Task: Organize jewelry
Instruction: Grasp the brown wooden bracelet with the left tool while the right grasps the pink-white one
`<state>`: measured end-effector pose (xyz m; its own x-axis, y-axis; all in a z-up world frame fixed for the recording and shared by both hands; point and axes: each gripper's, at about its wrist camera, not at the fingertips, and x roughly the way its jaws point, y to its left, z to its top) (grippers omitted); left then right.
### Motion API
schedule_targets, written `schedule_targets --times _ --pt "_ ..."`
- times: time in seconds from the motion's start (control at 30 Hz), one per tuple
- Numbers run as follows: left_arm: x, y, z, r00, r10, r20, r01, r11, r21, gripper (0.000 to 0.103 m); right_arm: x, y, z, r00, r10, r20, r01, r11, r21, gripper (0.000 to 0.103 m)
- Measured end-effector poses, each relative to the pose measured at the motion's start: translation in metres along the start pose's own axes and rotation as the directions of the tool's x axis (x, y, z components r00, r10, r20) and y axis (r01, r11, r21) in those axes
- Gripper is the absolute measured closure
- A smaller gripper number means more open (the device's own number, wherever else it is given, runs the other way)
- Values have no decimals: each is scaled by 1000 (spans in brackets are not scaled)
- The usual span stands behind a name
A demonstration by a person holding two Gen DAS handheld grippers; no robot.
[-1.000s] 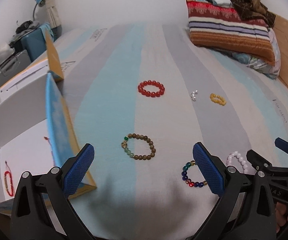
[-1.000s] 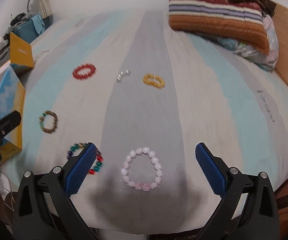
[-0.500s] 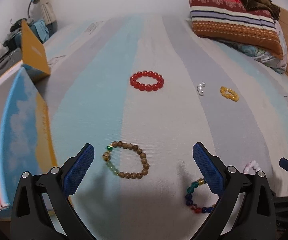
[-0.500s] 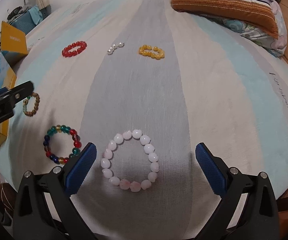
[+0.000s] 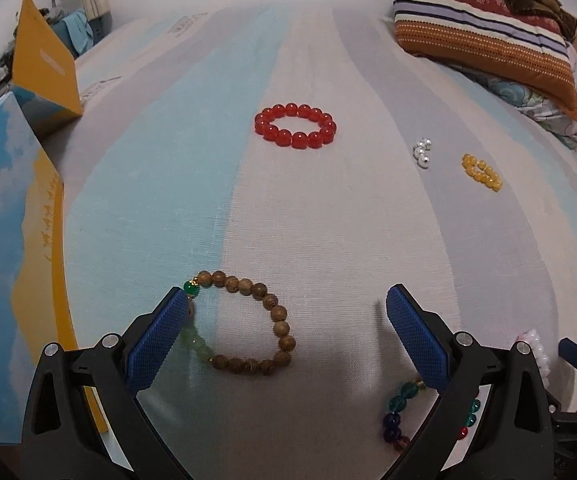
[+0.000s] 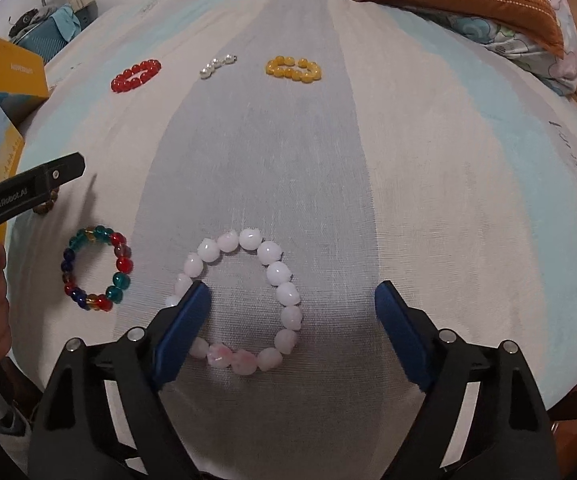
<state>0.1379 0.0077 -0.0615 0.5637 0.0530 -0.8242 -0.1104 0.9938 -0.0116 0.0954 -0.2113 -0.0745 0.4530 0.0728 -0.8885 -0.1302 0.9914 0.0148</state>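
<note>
A brown wooden bracelet point(image 5: 280, 326) with green beads lies on the striped bed sheet point(image 5: 328, 220). My left gripper point(image 5: 288, 307) is open low over it, its left pad covering the ring's left edge. A pale pink bracelet point(image 6: 274, 254) lies under my right gripper point(image 6: 292, 293). Those jaws are closing: the left pad is over the ring's left side, the right pad is well clear, and neither presses on a bead. A multicoloured glass bracelet point(image 6: 96, 268) lies between the two grippers.
Farther up the bed lie a red bracelet point(image 5: 294, 126), a short silver bead strand point(image 5: 422, 154) and a yellow bracelet point(image 5: 482, 172). An open sky-print box point(image 5: 4, 240) with its orange lid point(image 5: 44, 68) stands at the left. Striped pillows point(image 5: 484, 20) are at the far right.
Both grippers have sunk closer to the sheet, so the brown and pink bracelets now sit between their pads. The right jaws have narrowed a little.
</note>
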Motion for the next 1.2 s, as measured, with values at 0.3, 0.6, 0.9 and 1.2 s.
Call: schedule_targets --times 0.3,0.6,0.9,1.2 --pt "12 1 -1 999 -11 -46 11 1000 -7 22 1 2 -2 1000 6 12 -5 1000 -14 49" --pt "8 12 -3 998 12 -68 -14 999 -29 49 -1 5 -2 1000 -3 20 4 1000 -27 79" --pt "1 16 -4 997 -27 -70 24 999 -45 95 -2 3 -1 999 1 38 0 1000 -23 91" --pt "-13 20 -2 998 -53 -40 51 998 -43 96 -16 -6 2 993 51 107 -54 998 24 91"
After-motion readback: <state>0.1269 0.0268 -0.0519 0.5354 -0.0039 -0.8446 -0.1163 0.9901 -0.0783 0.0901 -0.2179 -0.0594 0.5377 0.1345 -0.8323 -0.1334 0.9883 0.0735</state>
